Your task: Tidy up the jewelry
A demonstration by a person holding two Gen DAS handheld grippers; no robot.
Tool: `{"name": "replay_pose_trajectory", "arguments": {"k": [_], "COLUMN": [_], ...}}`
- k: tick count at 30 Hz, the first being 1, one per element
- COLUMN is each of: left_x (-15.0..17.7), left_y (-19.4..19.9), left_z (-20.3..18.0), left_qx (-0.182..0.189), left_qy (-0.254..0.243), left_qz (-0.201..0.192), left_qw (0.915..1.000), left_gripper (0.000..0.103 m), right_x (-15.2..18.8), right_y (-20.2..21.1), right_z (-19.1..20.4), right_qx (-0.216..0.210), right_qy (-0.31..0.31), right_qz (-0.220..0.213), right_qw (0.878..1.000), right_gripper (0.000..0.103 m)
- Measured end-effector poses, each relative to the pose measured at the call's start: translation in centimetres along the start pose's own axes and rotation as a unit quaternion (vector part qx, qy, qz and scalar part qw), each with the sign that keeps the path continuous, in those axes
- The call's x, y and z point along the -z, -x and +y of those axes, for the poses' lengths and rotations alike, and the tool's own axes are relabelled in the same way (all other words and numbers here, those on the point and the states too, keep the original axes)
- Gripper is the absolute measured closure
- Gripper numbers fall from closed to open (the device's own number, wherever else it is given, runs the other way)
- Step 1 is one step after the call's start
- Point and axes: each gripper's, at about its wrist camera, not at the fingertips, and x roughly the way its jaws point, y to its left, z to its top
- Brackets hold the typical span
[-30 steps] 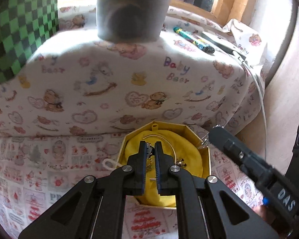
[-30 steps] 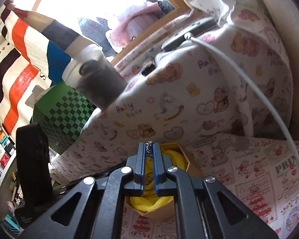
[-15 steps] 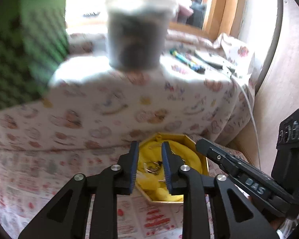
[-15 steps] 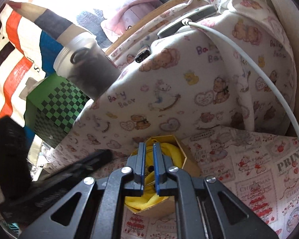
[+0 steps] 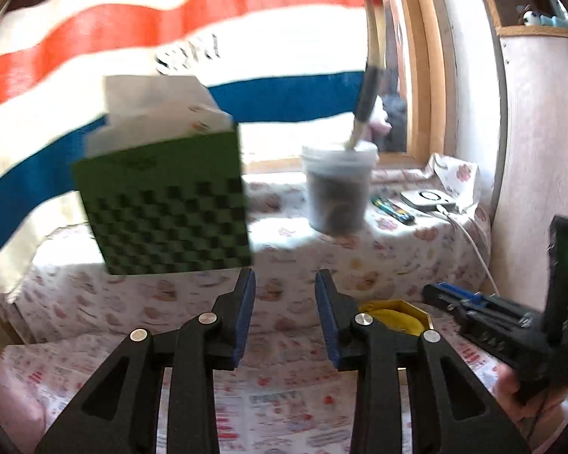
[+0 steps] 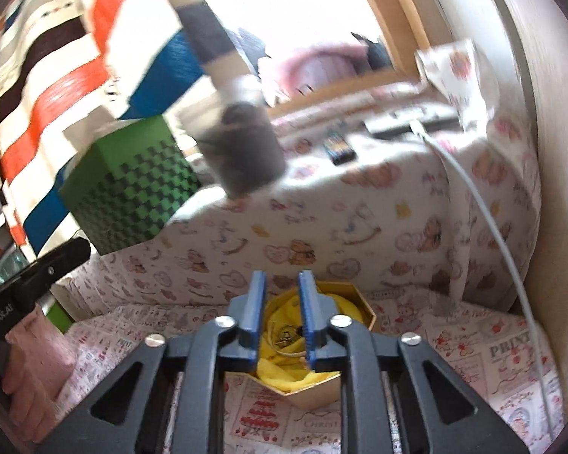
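A gold hexagonal box (image 6: 363, 304) lined with yellow cloth (image 6: 276, 369) sits on the printed tablecloth. Silver jewelry (image 6: 286, 335) lies on the cloth inside it. My right gripper (image 6: 282, 283) is open and empty, hovering just above the box with the jewelry seen between its fingers. My left gripper (image 5: 284, 283) is wide open and empty, raised and pulled back to the left of the box (image 5: 409, 312). The right gripper's body (image 5: 503, 325) shows at the right in the left wrist view.
A green checkered box (image 5: 166, 204) and a plastic tub with a brush in it (image 5: 337, 193) stand on the raised bear-print surface behind. A white cable (image 6: 484, 219) hangs down the right side. A striped cloth (image 5: 132, 38) hangs behind.
Both grippers opened and let go of the jewelry, which now lies in the box. The left gripper lifted and drew back left; the right gripper rose a little.
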Motion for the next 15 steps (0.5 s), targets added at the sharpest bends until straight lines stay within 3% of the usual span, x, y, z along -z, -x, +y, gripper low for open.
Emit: {"name": "replay_pose_trajectory", "arguments": {"k": [4, 7, 9, 13, 15], "left_x": [1.5, 2.6, 3.2, 4.7, 5.5], "left_y": [1.9, 2.7, 3.1, 2.5, 2.2], "left_z": [2.2, 3.3, 4.1, 5.2, 5.4], "left_qx": [-0.008, -0.014, -0.009, -0.012, -0.018], "left_qy": [0.024, 0.028, 0.031, 0.039, 0.037], "left_qz": [-0.03, -0.052, -0.057, -0.054, -0.053], "left_qw": [0.9992, 0.9981, 0.9978, 0.9977, 0.9977], "left_gripper": [0.065, 0.05, 0.032, 0.02, 0.015], "right_x": [-0.2, -0.2, 0.1, 1.3, 2.2], "right_y": [1.8, 2.7, 3.0, 3.1, 2.9], "right_z": [2.1, 3.6, 4.7, 5.9, 6.4], "right_qx": [0.005, 0.002, 0.012, 0.02, 0.02], "right_qy": [0.031, 0.049, 0.07, 0.096, 0.107], "right_qz": [-0.028, -0.039, -0.045, -0.045, -0.05], "right_qw": [0.999, 0.998, 0.996, 0.994, 0.993], "right_gripper": [0.079, 0.078, 0.074, 0.065, 0.052]}}
